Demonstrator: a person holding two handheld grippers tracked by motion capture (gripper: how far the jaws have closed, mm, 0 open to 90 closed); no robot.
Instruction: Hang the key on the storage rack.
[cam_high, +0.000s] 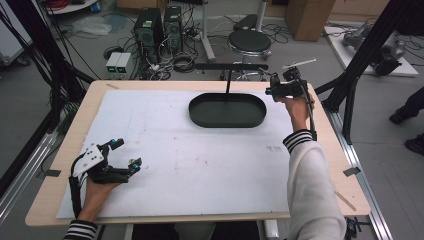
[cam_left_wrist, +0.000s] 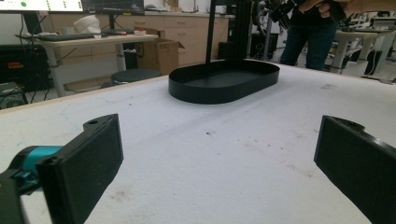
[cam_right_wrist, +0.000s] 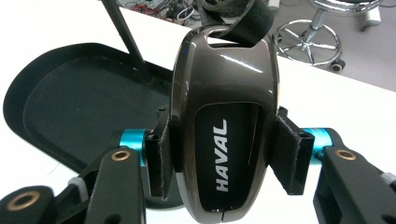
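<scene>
- Right gripper (cam_right_wrist: 224, 161) raised beside the black oval metal tray (cam_high: 227, 110), clamped on a glossy brown key fob (cam_right_wrist: 224, 140) (lettered HAVAL).
- Left gripper (cam_high: 125, 155) low over the white table mat (cam_high: 200, 160), jaws wide apart, empty.

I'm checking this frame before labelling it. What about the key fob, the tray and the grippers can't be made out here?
- Key fob: its lower end is cut off by the bottom edge of the right gripper view; in the high view it is too small to tell.
- Tray: its near right part is hidden behind the fob.
- Left gripper: jaws open, their roots cut off by the frame edges.
</scene>
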